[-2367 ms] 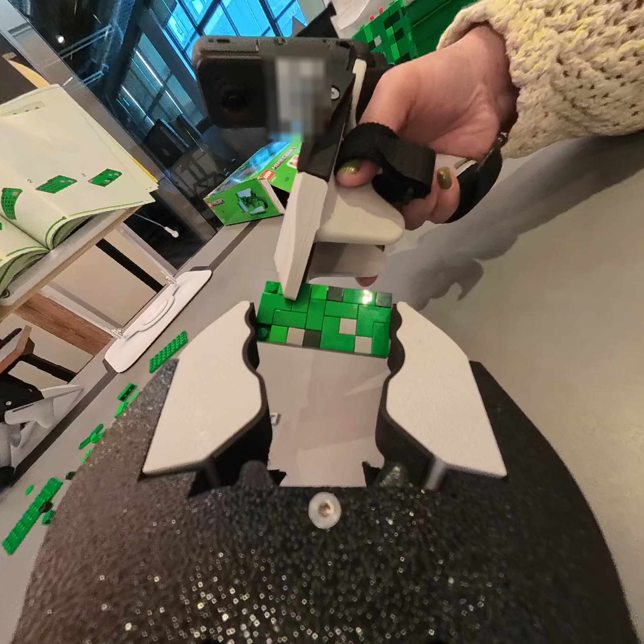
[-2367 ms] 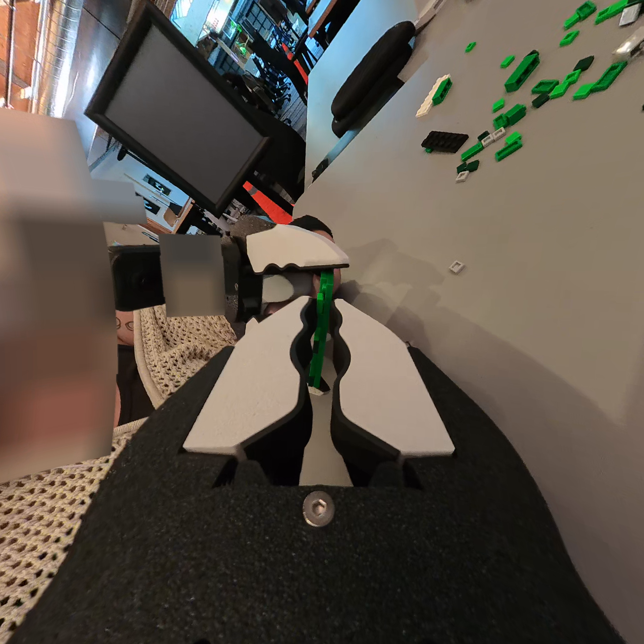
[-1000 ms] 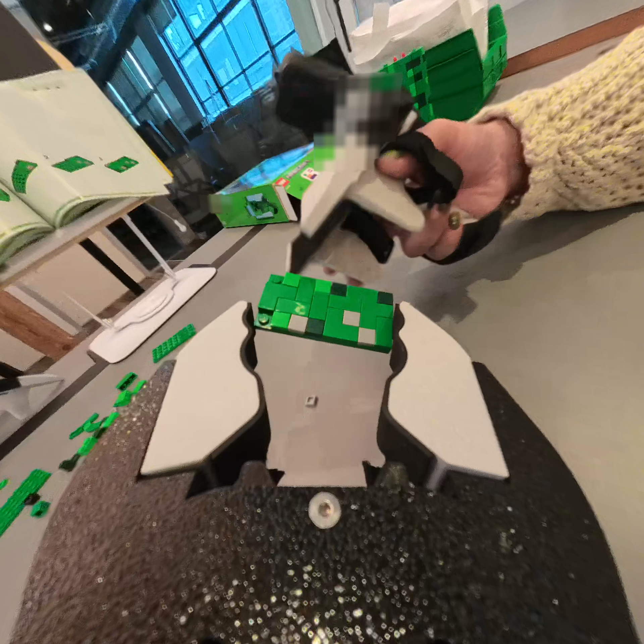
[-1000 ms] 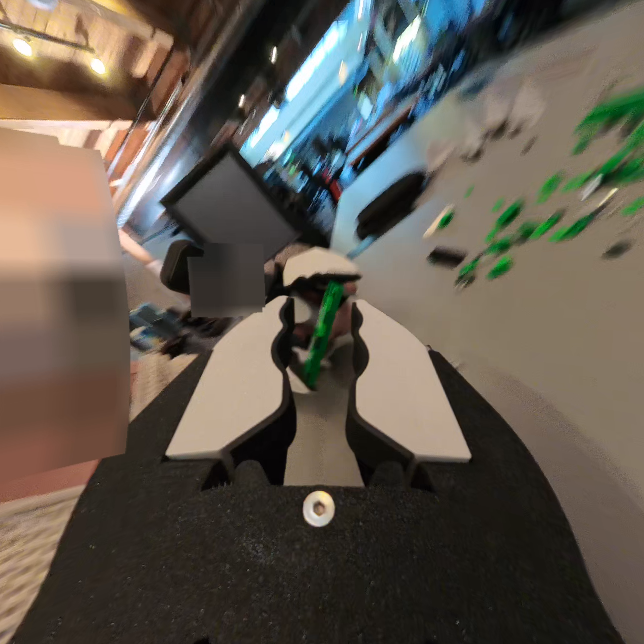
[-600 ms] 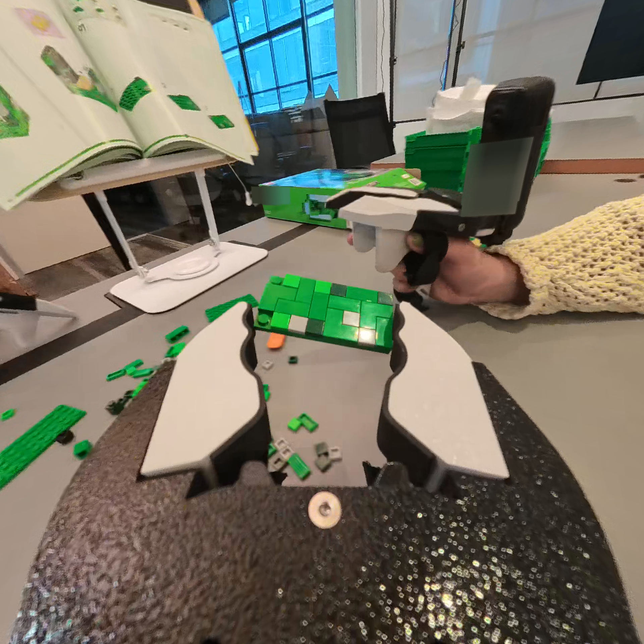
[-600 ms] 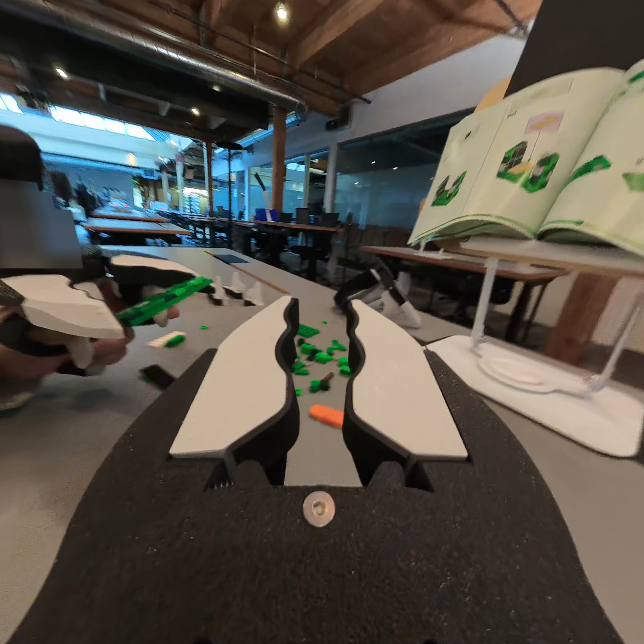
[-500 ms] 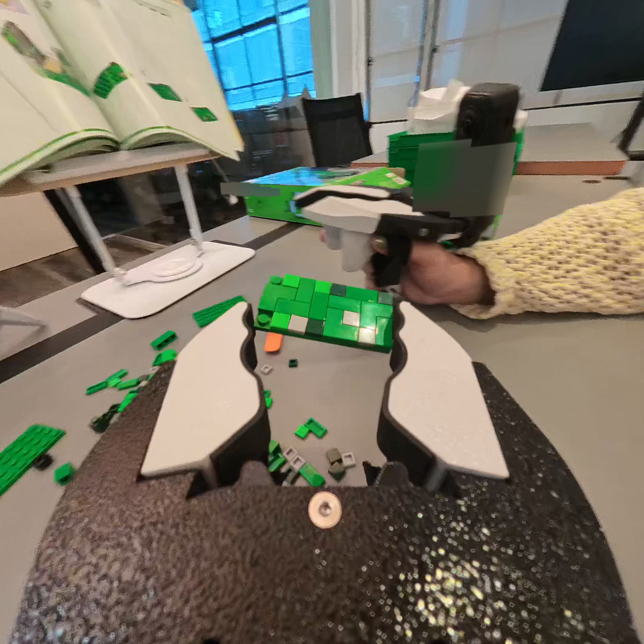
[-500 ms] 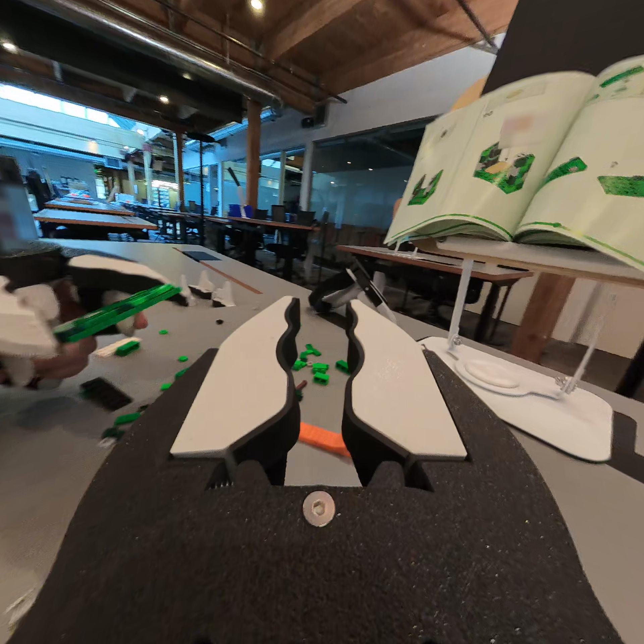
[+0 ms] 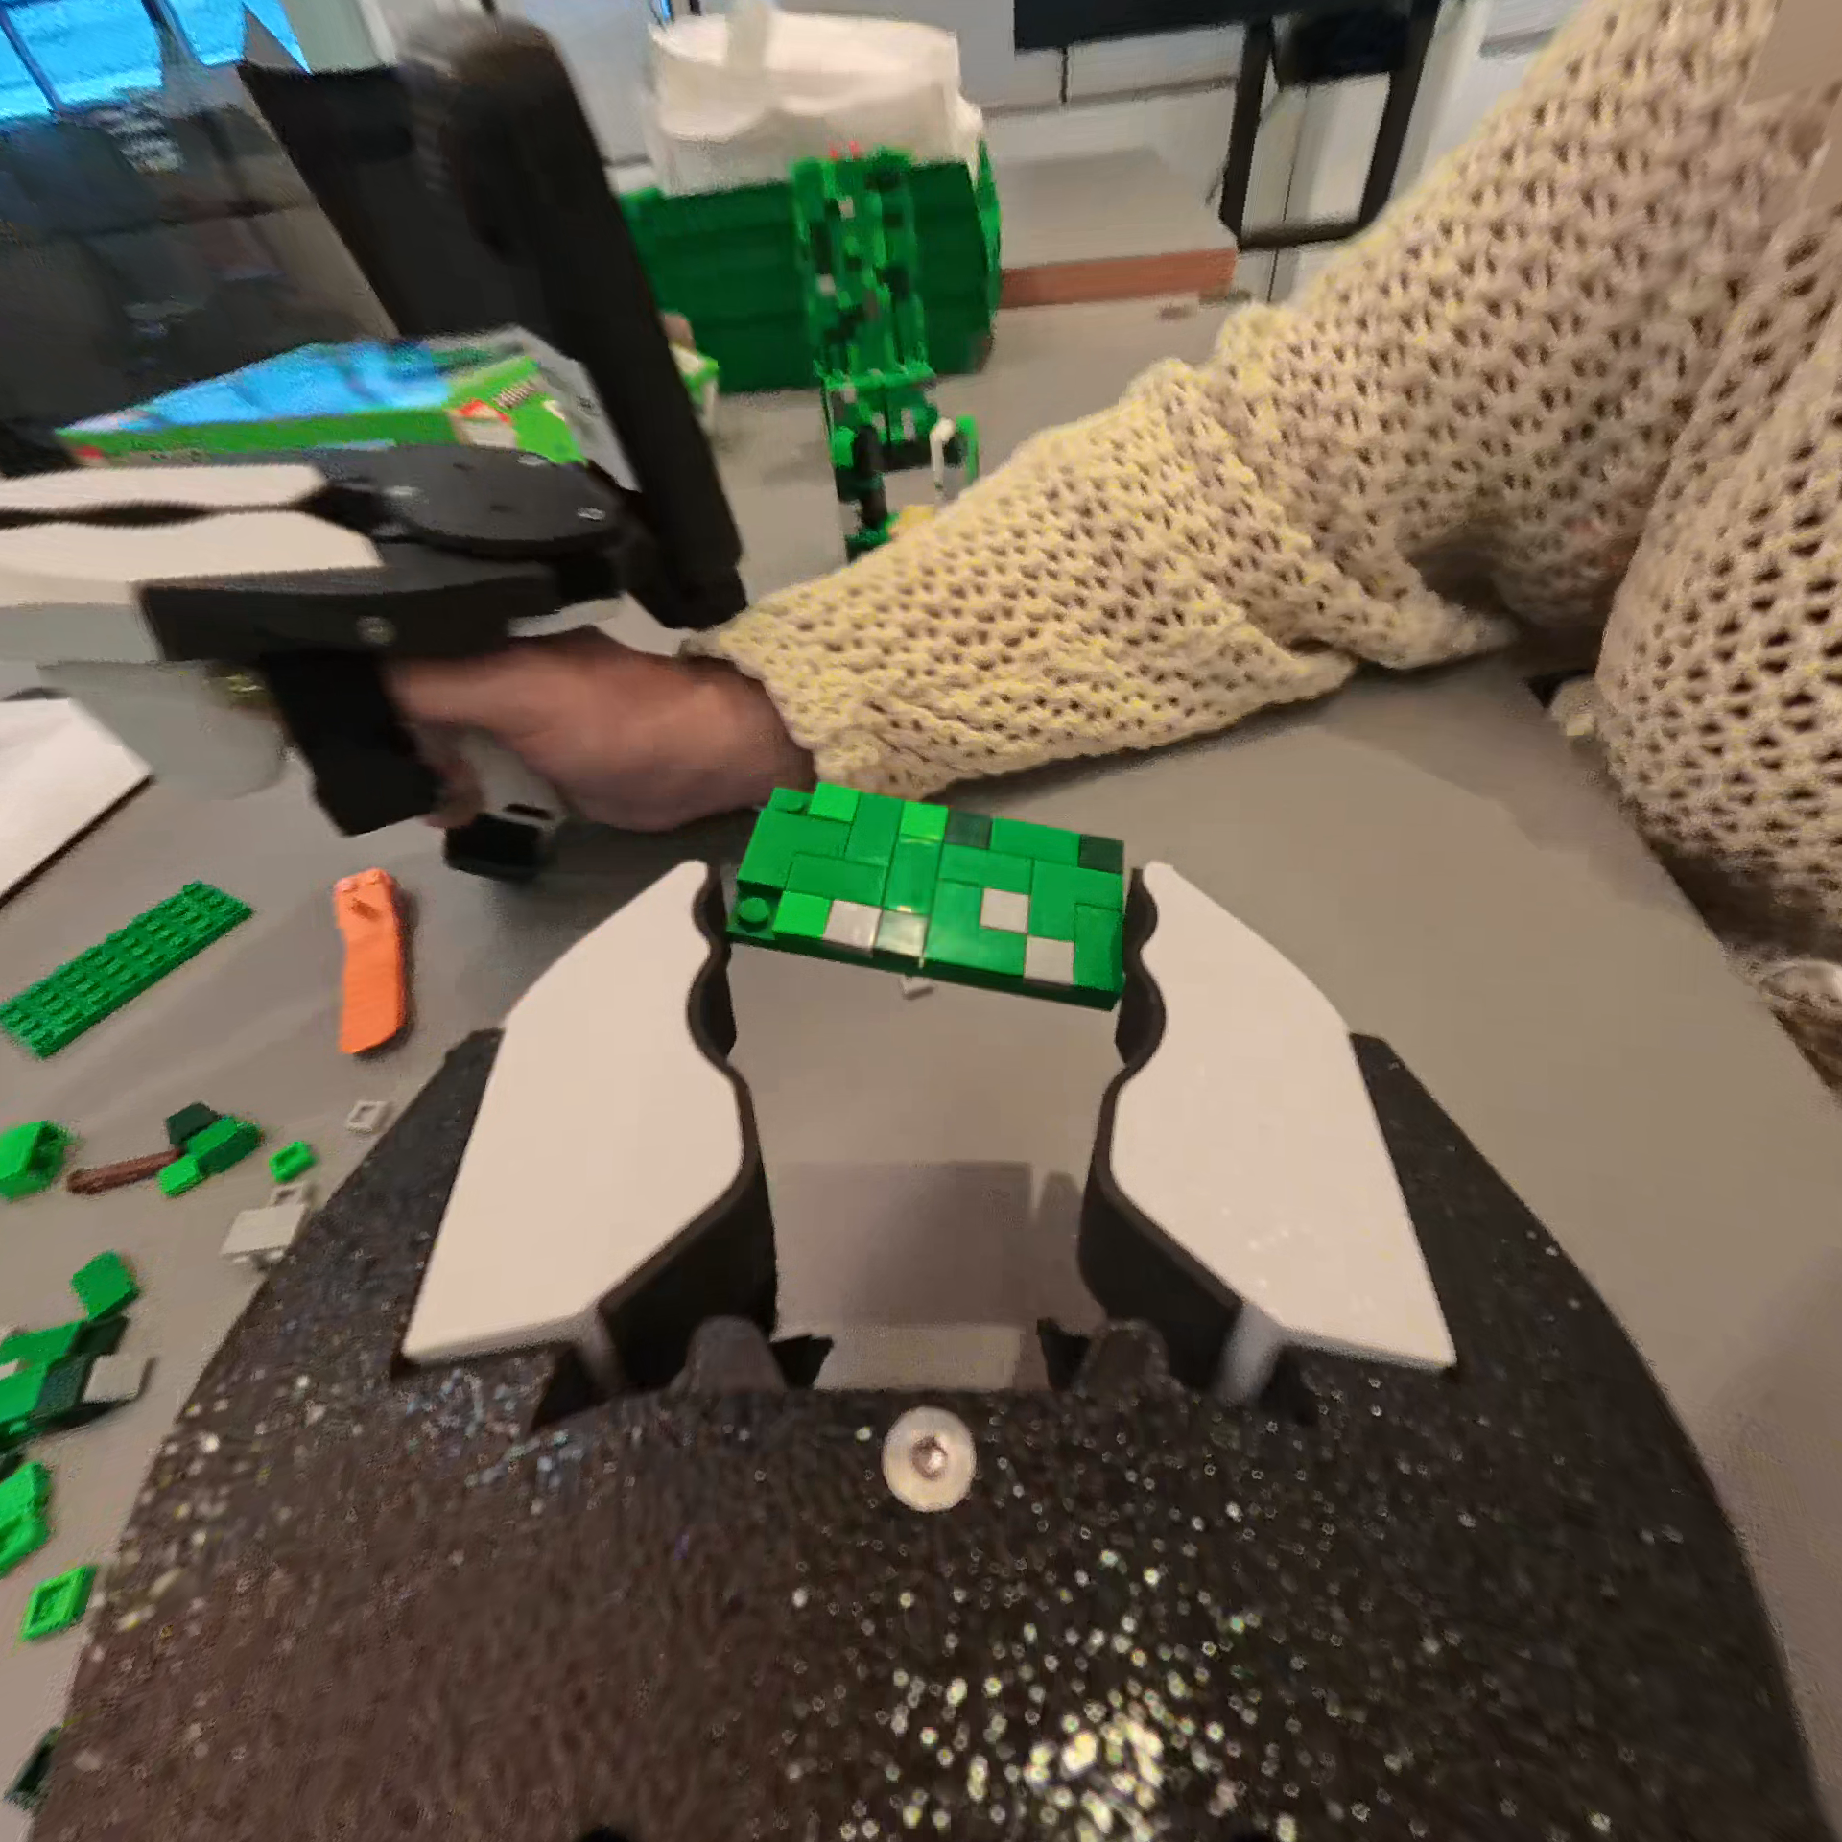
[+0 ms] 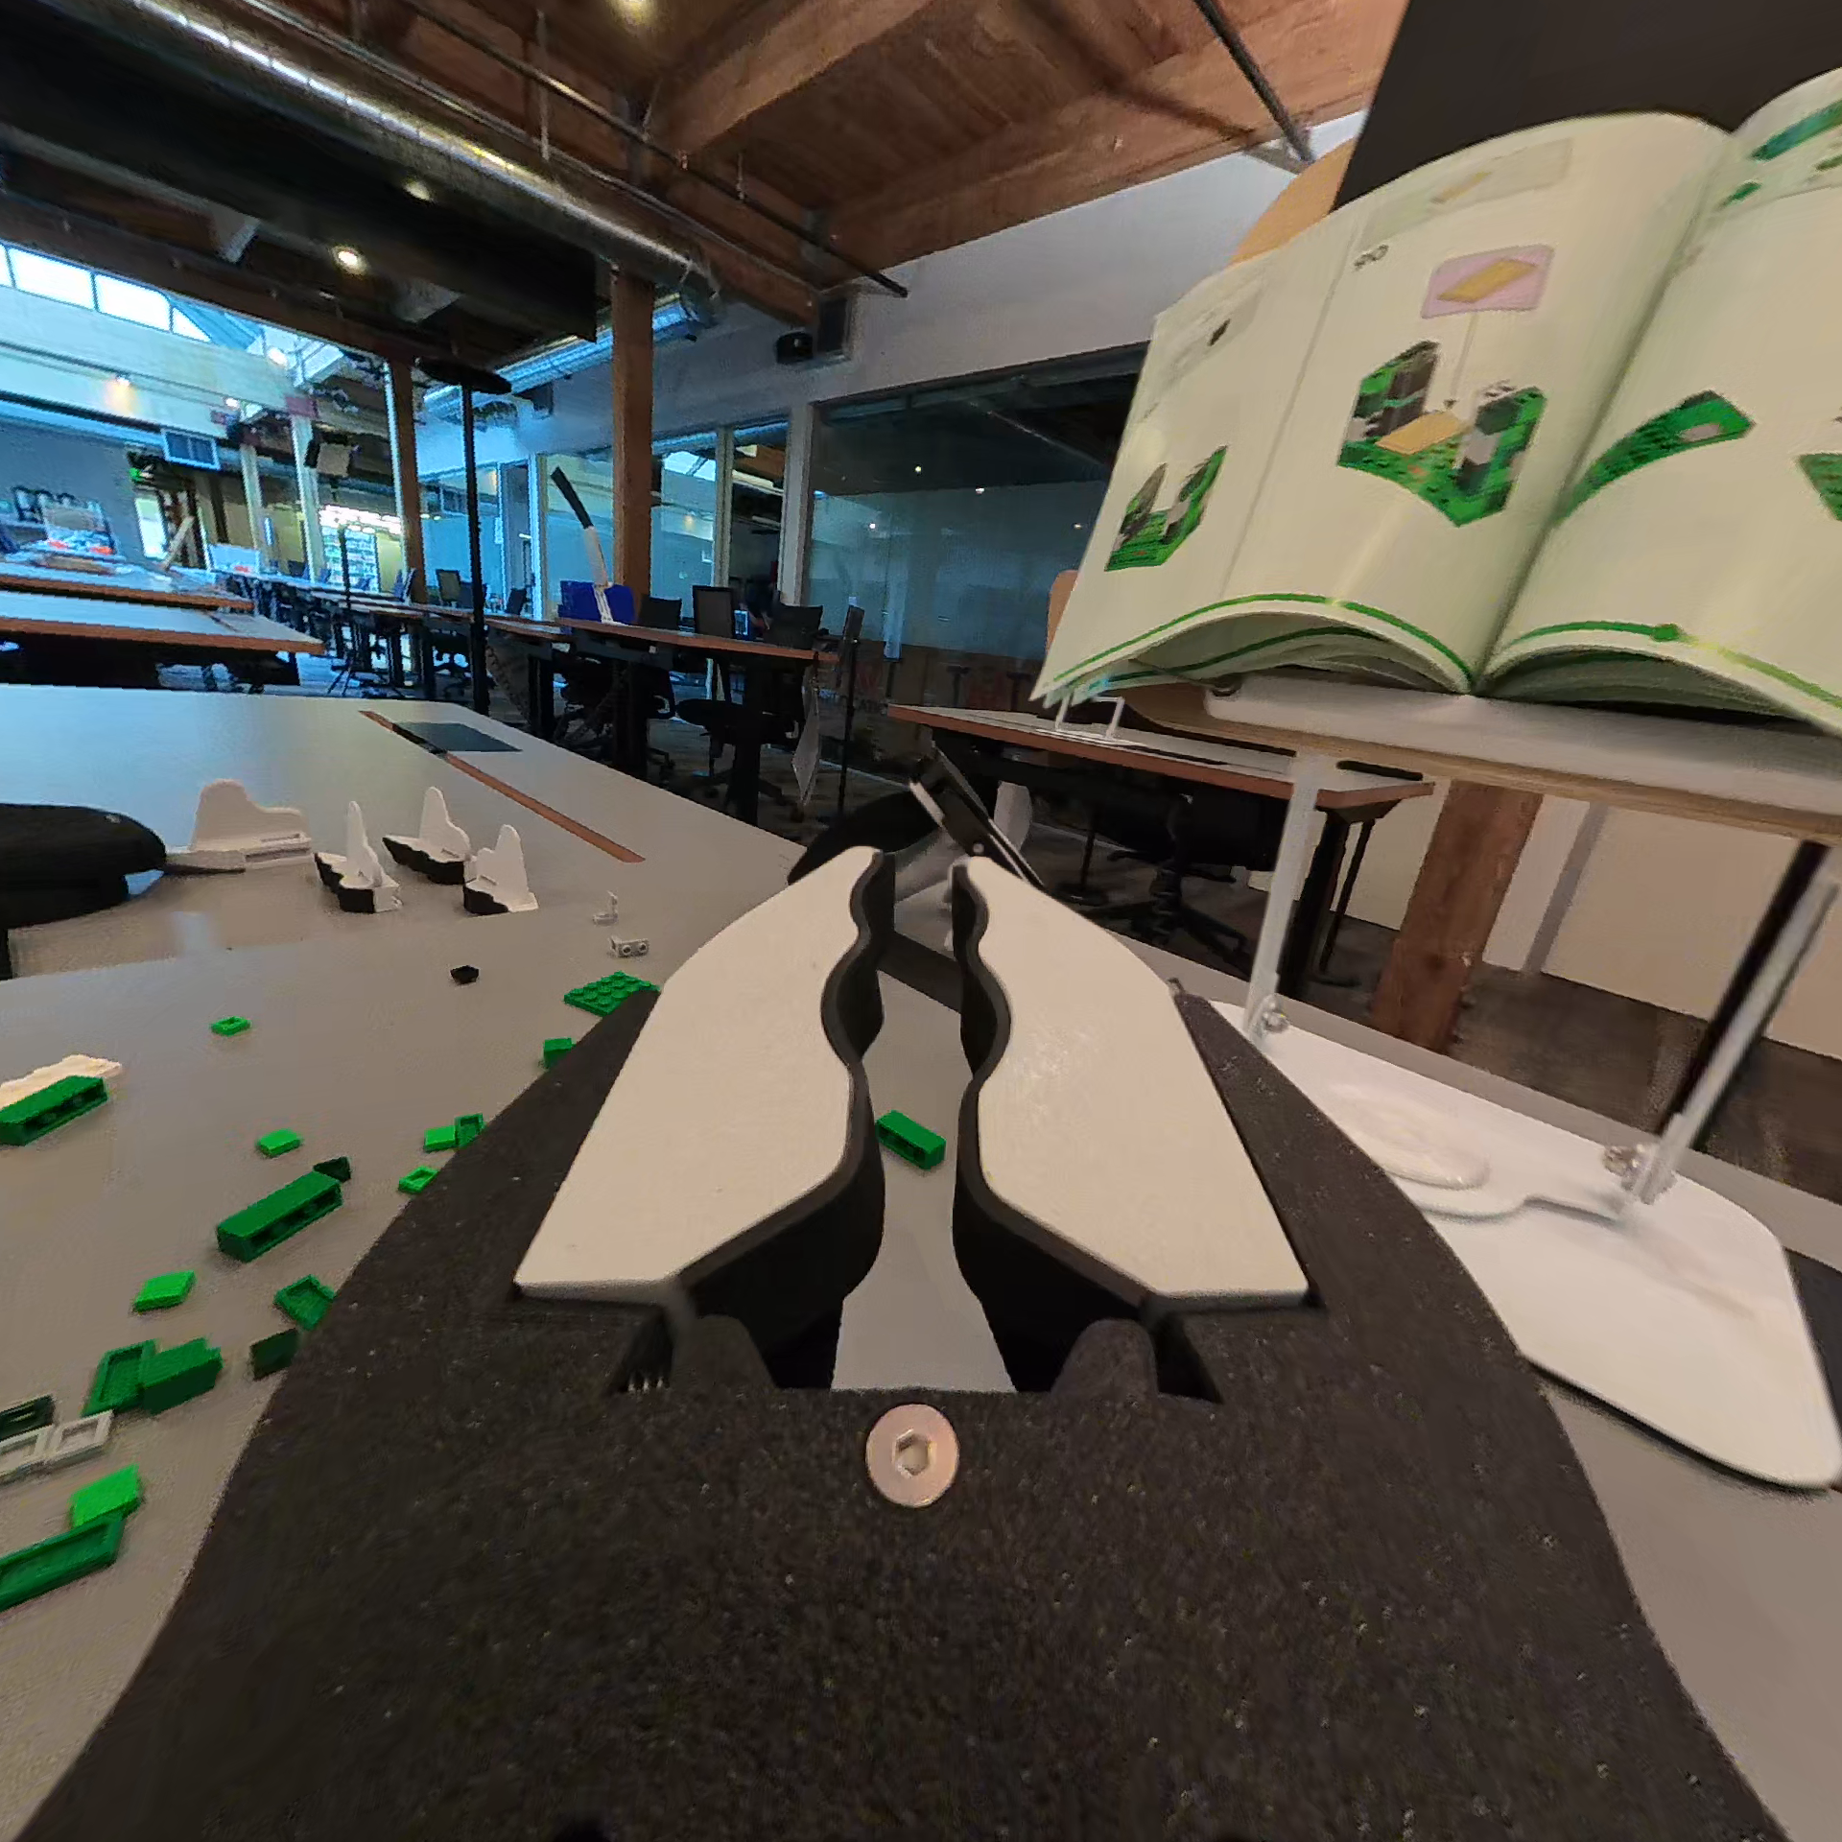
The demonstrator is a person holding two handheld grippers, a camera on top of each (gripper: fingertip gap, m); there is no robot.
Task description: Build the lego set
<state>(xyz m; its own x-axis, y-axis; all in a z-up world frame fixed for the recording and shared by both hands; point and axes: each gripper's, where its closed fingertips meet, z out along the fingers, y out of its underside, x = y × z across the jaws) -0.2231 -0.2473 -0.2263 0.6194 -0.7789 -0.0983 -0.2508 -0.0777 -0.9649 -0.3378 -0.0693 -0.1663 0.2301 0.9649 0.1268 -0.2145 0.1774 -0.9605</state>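
Note:
My left gripper (image 9: 927, 902) is shut on a flat green plate (image 9: 927, 897) tiled in green, dark green and grey squares, and holds it level a little above the grey table (image 9: 1395, 947). My right gripper (image 10: 917, 877) is nearly shut and empty. It points over the table toward the open instruction booklet (image 10: 1445, 449). In the left wrist view its fingers (image 9: 199, 568) show at the far left, held by a hand in a cream knit sleeve (image 9: 1196, 558), just behind the plate.
An orange brick separator (image 9: 371, 962) and a long green studded plate (image 9: 120, 967) lie left of the held plate. Loose green and grey bricks (image 10: 279, 1211) are scattered on the table. The white booklet stand base (image 10: 1595, 1296) is at the right. A built green figure (image 9: 877, 299) and boxes stand behind.
My right gripper has swung away from the plate to the left and its fingers have narrowed. My left gripper still holds the plate, turned more toward the sleeve.

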